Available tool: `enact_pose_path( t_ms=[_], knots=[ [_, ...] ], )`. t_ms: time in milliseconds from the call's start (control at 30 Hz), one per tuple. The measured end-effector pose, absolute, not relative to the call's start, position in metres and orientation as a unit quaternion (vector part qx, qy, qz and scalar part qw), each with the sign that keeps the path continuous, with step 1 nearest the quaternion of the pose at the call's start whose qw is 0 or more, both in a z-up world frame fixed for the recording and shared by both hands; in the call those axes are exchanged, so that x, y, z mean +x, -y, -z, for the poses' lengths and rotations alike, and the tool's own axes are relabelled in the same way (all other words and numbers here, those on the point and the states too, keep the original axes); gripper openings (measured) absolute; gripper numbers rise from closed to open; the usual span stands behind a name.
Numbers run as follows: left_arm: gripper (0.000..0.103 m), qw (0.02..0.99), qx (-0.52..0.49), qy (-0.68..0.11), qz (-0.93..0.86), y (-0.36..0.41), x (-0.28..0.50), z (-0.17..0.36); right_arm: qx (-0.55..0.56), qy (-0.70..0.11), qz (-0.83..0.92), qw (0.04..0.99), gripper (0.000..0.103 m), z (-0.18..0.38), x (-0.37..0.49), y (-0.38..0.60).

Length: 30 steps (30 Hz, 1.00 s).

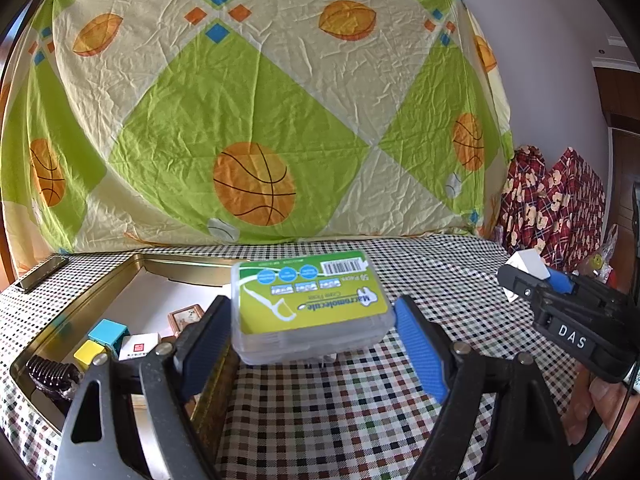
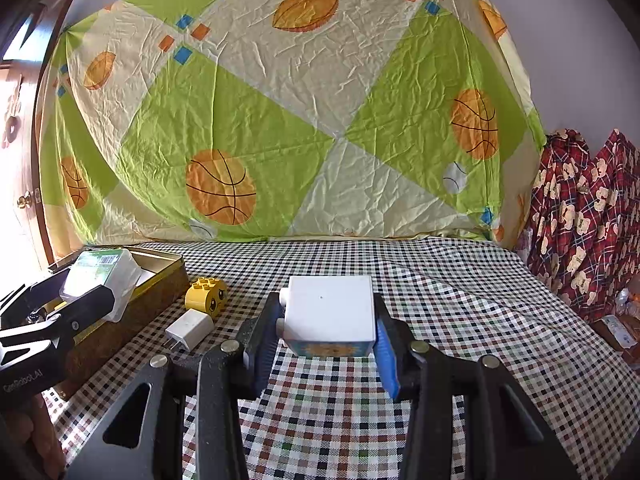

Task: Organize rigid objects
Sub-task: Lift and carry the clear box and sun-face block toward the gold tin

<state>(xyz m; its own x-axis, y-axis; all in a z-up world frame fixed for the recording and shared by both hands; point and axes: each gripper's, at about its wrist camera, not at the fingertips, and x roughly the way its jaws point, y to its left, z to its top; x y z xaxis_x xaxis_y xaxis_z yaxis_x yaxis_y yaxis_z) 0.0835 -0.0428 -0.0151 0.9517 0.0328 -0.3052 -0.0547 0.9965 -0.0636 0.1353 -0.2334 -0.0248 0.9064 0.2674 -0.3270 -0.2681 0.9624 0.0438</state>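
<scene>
My left gripper [image 1: 310, 332] is shut on a clear floss-pick box with a green label [image 1: 312, 306], held above the right wall of the gold metal tin [image 1: 100, 280]. The same box shows in the right wrist view [image 2: 102, 276] over the tin [image 2: 160, 284]. My right gripper [image 2: 328, 332] is shut on a white block [image 2: 330, 314] with a blue and orange patterned front, held above the checked tablecloth. In the left wrist view the right gripper [image 1: 532, 276] shows at the right with the block [image 1: 526, 266].
The tin holds a teal block [image 1: 108, 332], a yellow block [image 1: 88, 352], a white box [image 1: 138, 346], a small framed picture [image 1: 186, 316] and a dark ribbed object [image 1: 50, 374]. A yellow toy brick with a face [image 2: 206, 296] and a white charger plug [image 2: 190, 330] lie beside the tin.
</scene>
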Motion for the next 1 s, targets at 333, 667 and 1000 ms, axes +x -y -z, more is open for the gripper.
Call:
enact_pose_path(
  t_ms=[333, 667, 1000],
  knots=[
    [0.083, 0.988, -0.042, -0.146, -0.025, 0.040, 0.080, 0.015, 0.002, -0.143, -0.134, 0.981, 0.045, 0.020, 0.127, 0.236],
    [0.083, 0.988, -0.047, -0.142, -0.028, 0.038, 0.078, 0.011, 0.003, -0.128, -0.134, 0.983, 0.045, 0.019, 0.121, 0.238],
    [0.083, 0.990, -0.052, -0.130, -0.035, 0.033, 0.074, 0.010, 0.003, -0.116, -0.134, 0.984, 0.045, 0.016, 0.117, 0.238]
  ],
)
